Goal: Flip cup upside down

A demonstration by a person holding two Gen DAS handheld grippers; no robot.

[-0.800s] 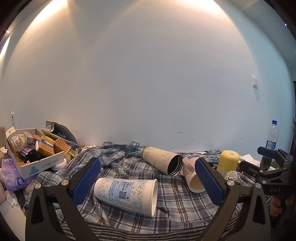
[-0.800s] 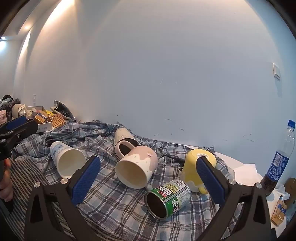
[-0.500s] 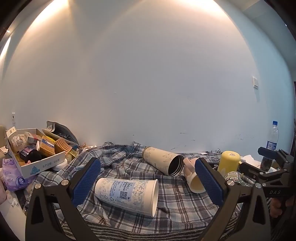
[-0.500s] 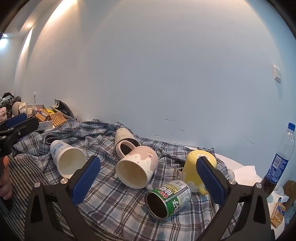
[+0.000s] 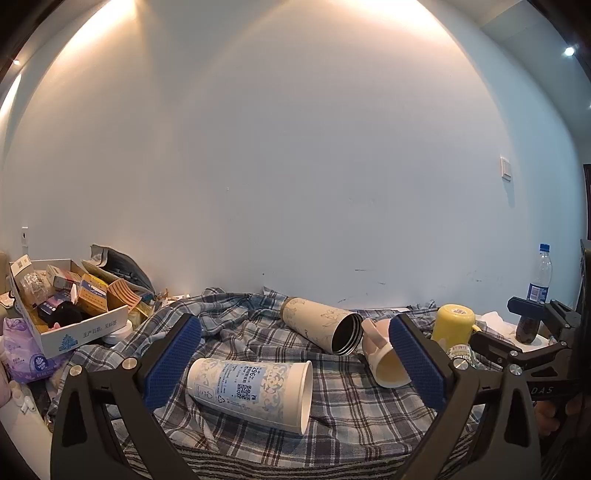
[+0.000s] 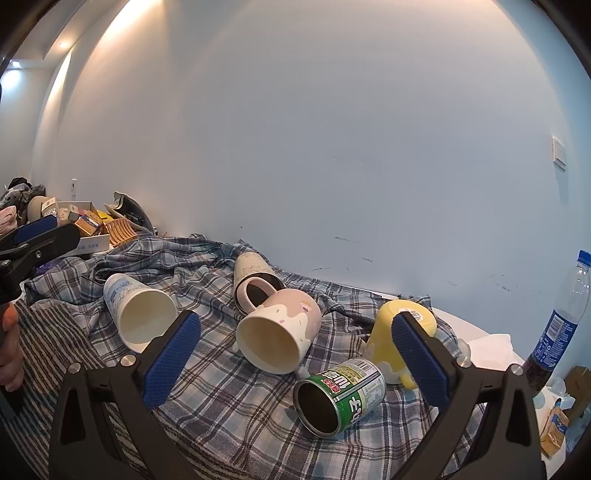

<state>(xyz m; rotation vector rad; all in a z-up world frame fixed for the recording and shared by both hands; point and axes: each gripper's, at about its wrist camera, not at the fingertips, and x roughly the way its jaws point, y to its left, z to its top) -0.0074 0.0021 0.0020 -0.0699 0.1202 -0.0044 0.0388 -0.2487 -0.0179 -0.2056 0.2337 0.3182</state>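
I hold my left gripper [image 5: 291, 356] and right gripper [image 6: 295, 354] wide open and empty, just reaching; the white paper cup with blue print [image 5: 251, 393] lies sideways at 6 o'clock, so next I must grab it.

A plain pale wall [image 5: 295, 166] is filling the far side, warm light [image 5: 388, 11] washing down from above. 1 switch plate [image 5: 505, 172] is sitting at right; a small fitting [image 5: 24, 236] at left is possibly an outlet.
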